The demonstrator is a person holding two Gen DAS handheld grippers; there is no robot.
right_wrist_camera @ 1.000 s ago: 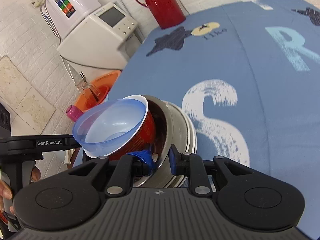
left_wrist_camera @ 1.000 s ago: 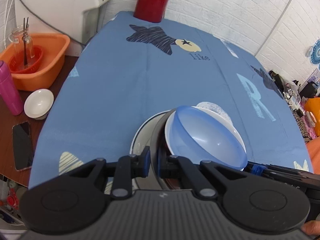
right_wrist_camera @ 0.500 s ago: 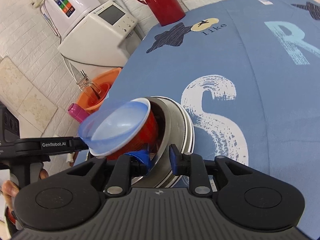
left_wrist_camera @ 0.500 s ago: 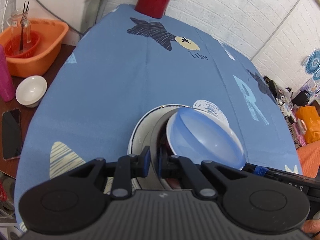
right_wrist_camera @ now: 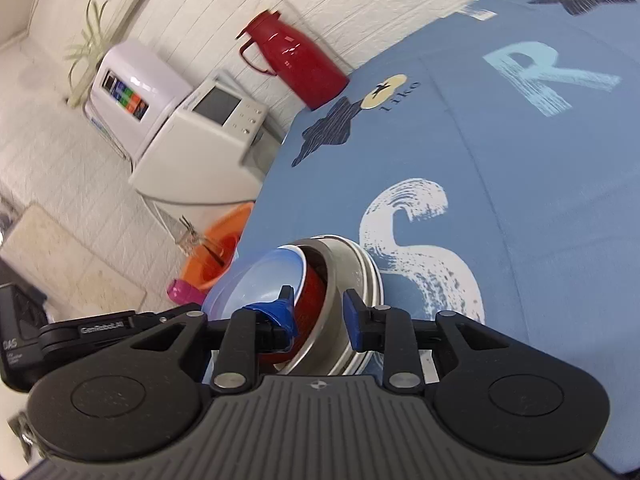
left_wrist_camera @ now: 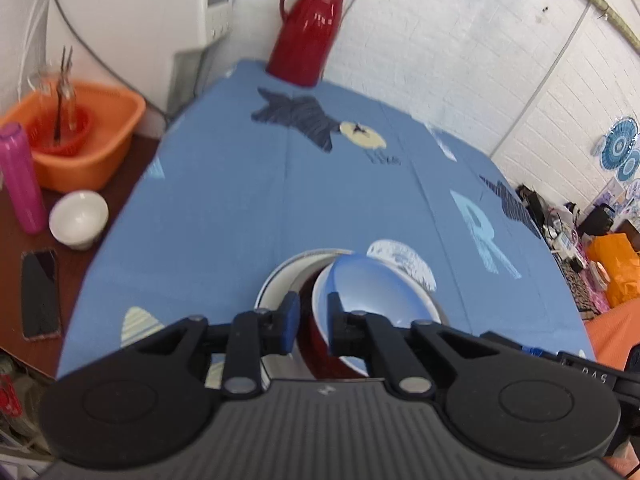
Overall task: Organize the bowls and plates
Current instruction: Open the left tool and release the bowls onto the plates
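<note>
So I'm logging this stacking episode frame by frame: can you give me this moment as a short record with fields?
stack: blue bowl nested in red bowl, inside metal bowl, on white plate
stack pose: tilted, both grippers on it
left gripper: jaws astride the red bowl's rim
right gripper: jaws astride the red and metal bowls' rims
surface: blue tablecloth
background: red thermos at the far table edge
off the cloth: small white bowl, orange basin
</note>
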